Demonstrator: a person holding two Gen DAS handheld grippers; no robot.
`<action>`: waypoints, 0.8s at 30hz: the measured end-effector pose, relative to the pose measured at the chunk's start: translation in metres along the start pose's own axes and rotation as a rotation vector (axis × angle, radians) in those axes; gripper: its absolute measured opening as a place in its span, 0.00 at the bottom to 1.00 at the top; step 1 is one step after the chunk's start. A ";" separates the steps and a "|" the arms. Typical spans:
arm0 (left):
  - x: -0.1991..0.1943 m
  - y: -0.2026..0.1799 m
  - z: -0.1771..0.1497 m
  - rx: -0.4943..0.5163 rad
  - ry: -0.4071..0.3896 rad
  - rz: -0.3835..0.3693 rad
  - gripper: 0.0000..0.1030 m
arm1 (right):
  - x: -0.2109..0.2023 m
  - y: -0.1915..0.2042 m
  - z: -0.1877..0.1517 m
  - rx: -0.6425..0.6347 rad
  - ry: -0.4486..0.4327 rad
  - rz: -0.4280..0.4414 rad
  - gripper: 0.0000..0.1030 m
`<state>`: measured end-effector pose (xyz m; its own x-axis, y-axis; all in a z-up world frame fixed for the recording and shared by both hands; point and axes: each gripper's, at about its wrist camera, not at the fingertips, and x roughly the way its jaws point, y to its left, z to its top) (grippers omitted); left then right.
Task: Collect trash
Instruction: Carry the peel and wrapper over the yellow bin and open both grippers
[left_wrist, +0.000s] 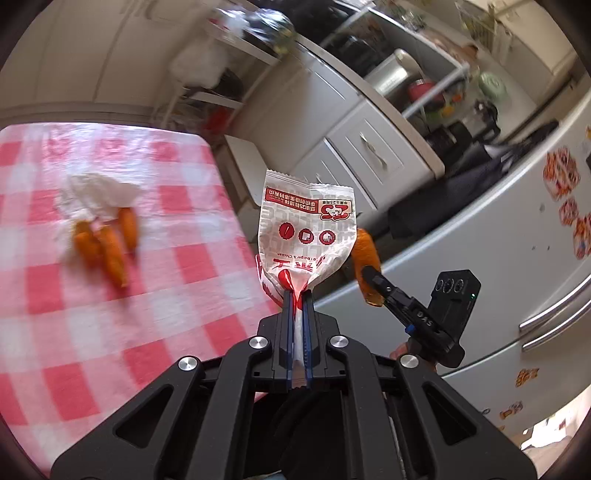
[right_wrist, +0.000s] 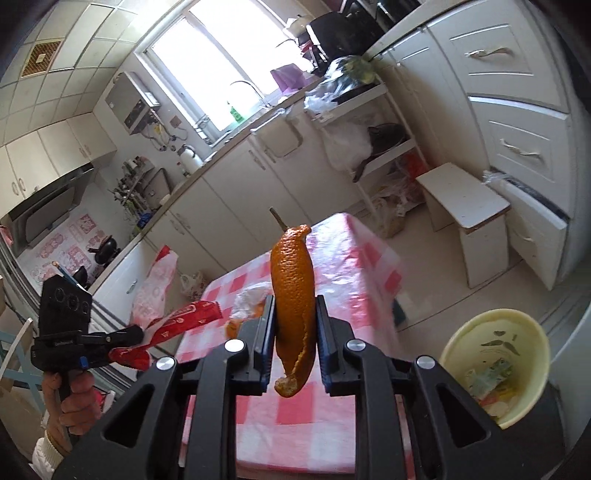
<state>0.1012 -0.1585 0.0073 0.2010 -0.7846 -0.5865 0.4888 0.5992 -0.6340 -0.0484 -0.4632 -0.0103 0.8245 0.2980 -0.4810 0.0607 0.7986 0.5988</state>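
My left gripper is shut on a red and white plastic wrapper, held up in the air beyond the table's right edge; it also shows in the right wrist view. My right gripper is shut on a long orange peel, held upright; the peel also shows in the left wrist view. On the red and white checked tablecloth lie several orange peels and a crumpled white tissue.
A pale yellow bin with scraps inside stands at the lower right of the right wrist view. A white stool stands beyond the table. Kitchen cabinets and a fridge are close on the right.
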 end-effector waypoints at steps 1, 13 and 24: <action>0.016 -0.007 0.002 0.019 0.018 0.000 0.04 | -0.001 -0.012 -0.003 0.022 0.008 -0.020 0.21; 0.229 -0.077 0.010 0.230 0.320 0.056 0.05 | 0.030 -0.148 -0.057 0.252 0.141 -0.216 0.21; 0.339 -0.067 -0.012 0.313 0.510 0.242 0.46 | 0.077 -0.204 -0.084 0.329 0.304 -0.329 0.56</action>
<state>0.1263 -0.4630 -0.1551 -0.0545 -0.4128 -0.9092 0.7202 0.6145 -0.3221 -0.0442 -0.5593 -0.2237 0.5361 0.2366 -0.8103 0.5000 0.6844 0.5307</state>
